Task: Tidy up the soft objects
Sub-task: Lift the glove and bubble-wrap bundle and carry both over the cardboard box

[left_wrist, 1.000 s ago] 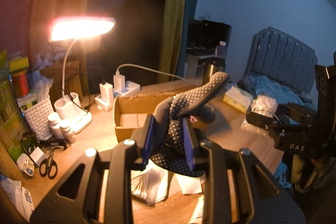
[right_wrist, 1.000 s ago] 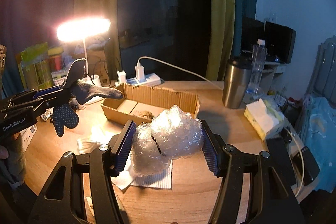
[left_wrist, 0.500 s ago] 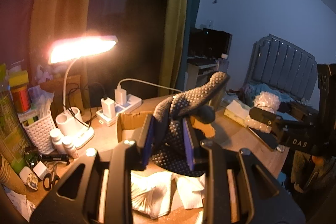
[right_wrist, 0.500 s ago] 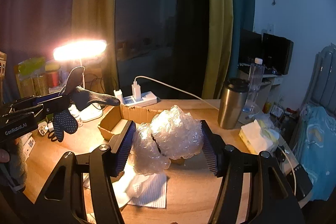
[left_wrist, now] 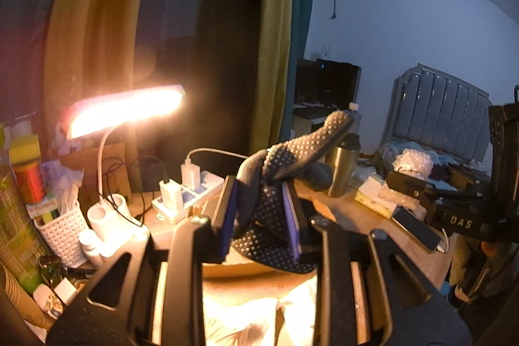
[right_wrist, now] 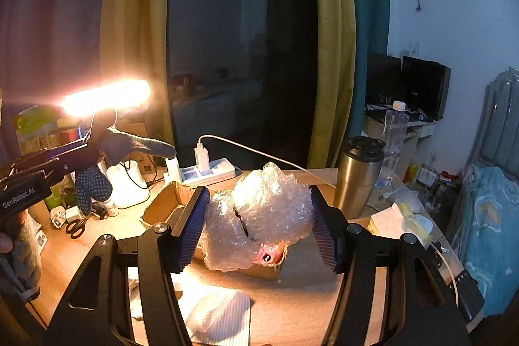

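Right gripper (right_wrist: 258, 216): blue ribbed pads clamped on either side of a wad of bubble wrap (right_wrist: 259, 213).
Bubble wrap: clear, crumpled, held above the cardboard box (right_wrist: 162, 203).
Cardboard box: open-topped, on the wooden table (right_wrist: 97, 235), partly hidden by the wrap.
Left gripper (right_wrist: 78, 151): at left edge, pinching a dark dotted glove (right_wrist: 92, 187); one finger of the glove sticks out rightward.
Desk lamp (right_wrist: 107, 98): lit, behind the glove.
Power strip (right_wrist: 211, 172): white, charger plugged in, behind the box.
Steel tumbler (right_wrist: 356, 177): upright, right of the box.
Scissors (right_wrist: 76, 227): black, flat on the table at left.
White paper towel (right_wrist: 217, 313): near edge of the table.
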The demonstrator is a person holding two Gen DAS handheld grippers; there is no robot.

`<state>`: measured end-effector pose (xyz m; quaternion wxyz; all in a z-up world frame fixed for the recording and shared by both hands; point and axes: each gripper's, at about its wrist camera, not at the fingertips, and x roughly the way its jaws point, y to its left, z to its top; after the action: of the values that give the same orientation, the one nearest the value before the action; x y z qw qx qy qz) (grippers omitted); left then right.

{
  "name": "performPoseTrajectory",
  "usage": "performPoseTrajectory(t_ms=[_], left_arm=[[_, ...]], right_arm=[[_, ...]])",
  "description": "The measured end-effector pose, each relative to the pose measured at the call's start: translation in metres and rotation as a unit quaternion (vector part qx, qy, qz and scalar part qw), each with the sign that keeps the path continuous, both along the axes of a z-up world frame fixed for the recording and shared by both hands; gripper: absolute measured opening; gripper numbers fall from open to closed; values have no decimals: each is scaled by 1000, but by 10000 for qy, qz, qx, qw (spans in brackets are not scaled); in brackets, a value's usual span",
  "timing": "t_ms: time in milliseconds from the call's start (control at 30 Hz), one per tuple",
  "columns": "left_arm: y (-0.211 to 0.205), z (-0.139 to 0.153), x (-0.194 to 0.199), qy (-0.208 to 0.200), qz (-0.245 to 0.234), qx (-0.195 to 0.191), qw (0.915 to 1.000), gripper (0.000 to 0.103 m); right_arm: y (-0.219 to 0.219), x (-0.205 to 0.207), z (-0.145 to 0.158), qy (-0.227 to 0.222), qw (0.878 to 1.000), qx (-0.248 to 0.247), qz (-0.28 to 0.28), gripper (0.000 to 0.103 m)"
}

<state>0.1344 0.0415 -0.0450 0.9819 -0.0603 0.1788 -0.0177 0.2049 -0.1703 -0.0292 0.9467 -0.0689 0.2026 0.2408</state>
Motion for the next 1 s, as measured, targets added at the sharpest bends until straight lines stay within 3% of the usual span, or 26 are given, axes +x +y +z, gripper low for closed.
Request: performPoseTrajectory(t_ms=[300, 567, 900, 1000], left_arm=[[4, -2, 23, -51, 95, 57, 9999, 27], [12, -20, 52, 49, 403, 207, 9990, 27], [29, -58, 88, 213, 458, 46, 9987, 27], [27, -69, 95, 218, 541, 222, 9980, 27]], right_arm=[[6, 22, -2, -43, 10000, 63, -28, 64], [7, 48, -10, -57, 9996, 245, -151, 64], [19, 87, -42, 247, 9993, 208, -163, 64], [26, 101, -58, 431, 9989, 134, -113, 64]])
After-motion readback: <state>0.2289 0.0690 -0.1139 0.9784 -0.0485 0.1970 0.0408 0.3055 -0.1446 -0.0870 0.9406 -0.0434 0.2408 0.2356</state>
